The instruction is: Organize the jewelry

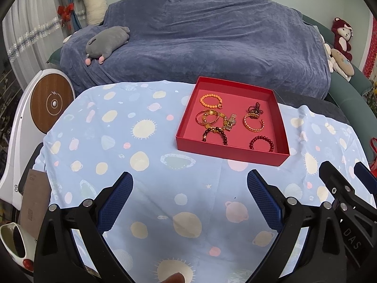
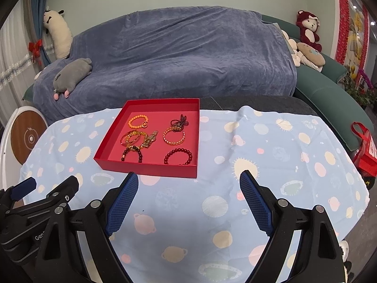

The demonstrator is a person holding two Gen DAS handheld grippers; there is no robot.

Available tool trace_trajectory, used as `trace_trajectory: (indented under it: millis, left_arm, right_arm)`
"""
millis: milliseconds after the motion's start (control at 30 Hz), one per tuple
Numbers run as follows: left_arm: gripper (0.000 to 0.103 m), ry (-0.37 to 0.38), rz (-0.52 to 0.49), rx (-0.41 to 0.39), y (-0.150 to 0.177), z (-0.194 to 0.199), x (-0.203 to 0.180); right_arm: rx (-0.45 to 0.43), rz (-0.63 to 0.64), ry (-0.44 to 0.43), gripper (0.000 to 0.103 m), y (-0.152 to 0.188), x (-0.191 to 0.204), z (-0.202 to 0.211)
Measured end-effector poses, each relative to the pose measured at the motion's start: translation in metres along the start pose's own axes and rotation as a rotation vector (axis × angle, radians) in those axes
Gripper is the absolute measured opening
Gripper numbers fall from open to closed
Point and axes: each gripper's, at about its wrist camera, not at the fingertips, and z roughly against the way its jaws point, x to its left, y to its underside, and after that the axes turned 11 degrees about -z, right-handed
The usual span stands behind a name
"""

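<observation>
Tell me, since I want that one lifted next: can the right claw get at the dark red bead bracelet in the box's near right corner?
Probably yes. The right claw is open, and nothing lies between it and the bracelet except the red box's low wall.

White letters "DAS" run along the black body of the right claw [image 1: 348, 181] in the left wrist view; "Gen", cut off, marks the left claw [image 2: 47, 188] in the right wrist view. The white device [image 1: 14, 141] beside the worktop reads "60", or "09" inverted.
</observation>
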Motion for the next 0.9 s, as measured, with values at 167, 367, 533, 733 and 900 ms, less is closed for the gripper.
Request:
trace_trajectory:
  millis: [167, 367, 533, 733, 900]
  left_arm:
    - [0.093, -0.011, 0.002, -0.009, 0.0015, 0.0016, 0.0004]
    - [0.093, -0.02, 0.002, -0.017, 0.0026, 0.0033, 0.0009]
    - [0.093, -0.024, 0.003, -0.019, 0.0034, 0.0049, 0.0011]
    - [0.093, -0.026, 0.007, -0.016, 0.0047, 0.0057, 0.0012]
    - [0.093, -0.026, 0.0, -0.016, 0.0058, 0.0066, 0.0005]
  right_arm:
    - [0.0, -0.01, 0.0, 0.084, 0.001, 0.0001, 0.0001]
    - [-0.002, -0.003, 0.001, 0.084, 0.0014, 0.0005, 0.0002]
    - [-0.005, 0.003, 0.003, 0.084, 0.0024, 0.0004, 0.0014]
    - [-0.008, 0.011, 0.005, 0.084, 0.002, 0.0012, 0.0021]
    - [-0.006, 0.009, 0.004, 0.084, 0.0021, 0.0013, 0.0031]
